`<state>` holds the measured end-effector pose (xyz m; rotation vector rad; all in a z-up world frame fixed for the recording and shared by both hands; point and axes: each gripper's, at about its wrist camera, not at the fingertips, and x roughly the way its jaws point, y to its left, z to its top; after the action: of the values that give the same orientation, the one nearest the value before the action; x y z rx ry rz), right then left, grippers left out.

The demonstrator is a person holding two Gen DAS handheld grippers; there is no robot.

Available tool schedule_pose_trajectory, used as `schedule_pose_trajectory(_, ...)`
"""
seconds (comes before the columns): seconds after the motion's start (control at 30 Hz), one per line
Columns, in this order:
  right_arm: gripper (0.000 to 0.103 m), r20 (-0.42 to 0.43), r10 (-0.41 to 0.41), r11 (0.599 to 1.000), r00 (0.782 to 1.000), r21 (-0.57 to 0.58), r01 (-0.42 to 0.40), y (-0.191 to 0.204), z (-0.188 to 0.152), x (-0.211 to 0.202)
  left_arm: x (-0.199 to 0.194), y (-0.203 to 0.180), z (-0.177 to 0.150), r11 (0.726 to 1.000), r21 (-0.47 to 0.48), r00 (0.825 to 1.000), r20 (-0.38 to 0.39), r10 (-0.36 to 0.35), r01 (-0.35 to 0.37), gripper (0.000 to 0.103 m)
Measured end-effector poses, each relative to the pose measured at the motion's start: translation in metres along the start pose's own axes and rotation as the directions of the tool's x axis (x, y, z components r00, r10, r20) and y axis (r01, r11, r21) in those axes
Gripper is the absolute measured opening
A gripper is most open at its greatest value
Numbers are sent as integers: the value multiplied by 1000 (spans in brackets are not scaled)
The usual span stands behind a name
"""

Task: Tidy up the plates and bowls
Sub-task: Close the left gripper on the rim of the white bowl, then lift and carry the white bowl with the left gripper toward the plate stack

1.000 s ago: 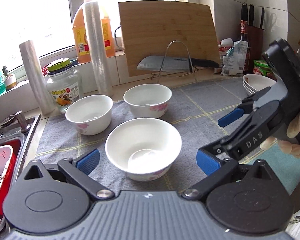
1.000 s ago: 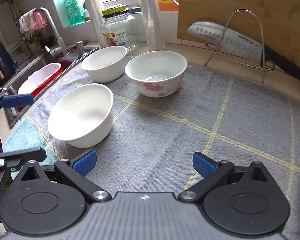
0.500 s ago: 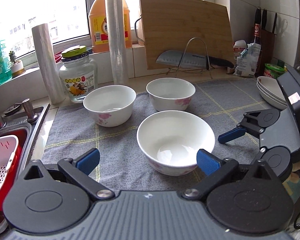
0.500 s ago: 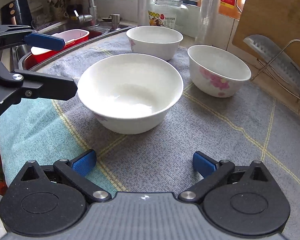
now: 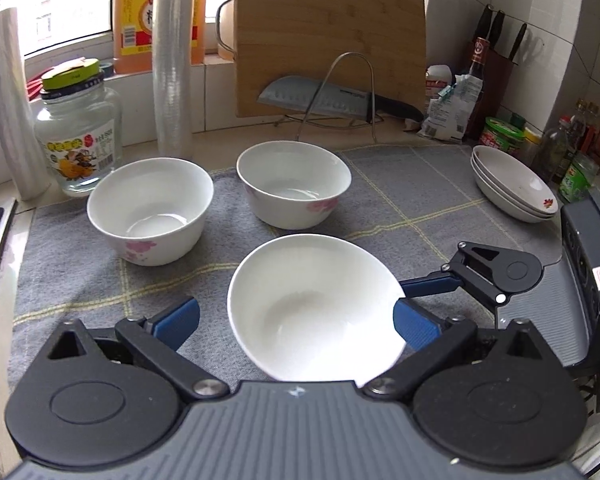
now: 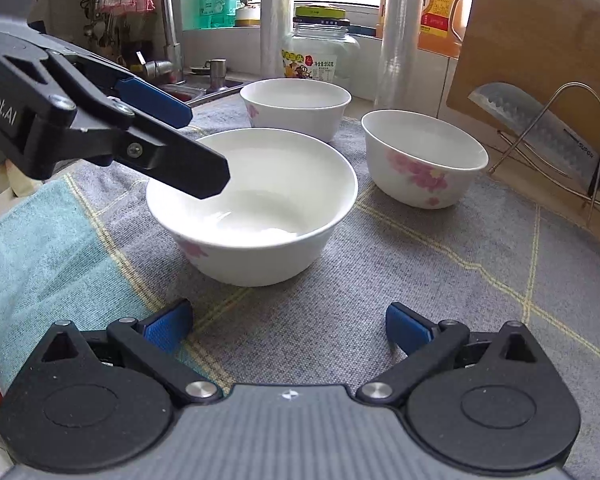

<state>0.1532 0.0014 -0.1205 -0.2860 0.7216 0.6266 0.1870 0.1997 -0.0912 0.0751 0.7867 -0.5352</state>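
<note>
Three white bowls with pink flowers stand on the grey mat. The nearest bowl lies between the wide-spread fingers of my left gripper, which is open. In the right wrist view the left gripper reaches in from the left, one black finger over that bowl's rim. Behind it stand the left bowl and the right bowl. My right gripper is open and empty, just right of the nearest bowl. A stack of shallow plates sits at the mat's far right.
A glass jar, two film rolls, an oil bottle and a cutting board with a cleaver on a wire rack line the back. The sink is left; bottles and jars crowd the right corner.
My left gripper has moved forward and down until its fingers flank the nearest bowl. The right gripper has swung left and dropped low, close to that bowl. All three bowls stayed put.
</note>
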Motion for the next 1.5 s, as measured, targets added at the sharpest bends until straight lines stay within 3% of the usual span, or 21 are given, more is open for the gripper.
schedule_pose_trajectory(0.17,103,-4,-16,1000,1000,11,16,3,3,2,14,8,10,997,-6,994,-70,-79,79,102)
schedule_pose_trajectory(0.4,103,-16,-21,1000,1000,15,21,13,10,6,27,12,17,993,7,985,-129,-113,115,94)
schedule_pose_trajectory(0.67,103,54,-9,1000,999,-19,10,25,23,1,30,16,20,991,8,981,-142,-132,134,89)
schedule_pose_trajectory(0.8,90,69,-4,1000,998,-22,6,25,27,-4,30,17,21,990,10,980,-142,-139,142,87)
schedule_pose_trajectory(0.93,90,67,-7,1000,998,-19,8,25,27,-3,30,16,22,987,17,977,-147,-157,161,81)
schedule_pose_trajectory(1.5,90,61,-21,1000,998,-6,22,22,30,-16,23,6,28,982,40,975,-131,-177,184,81)
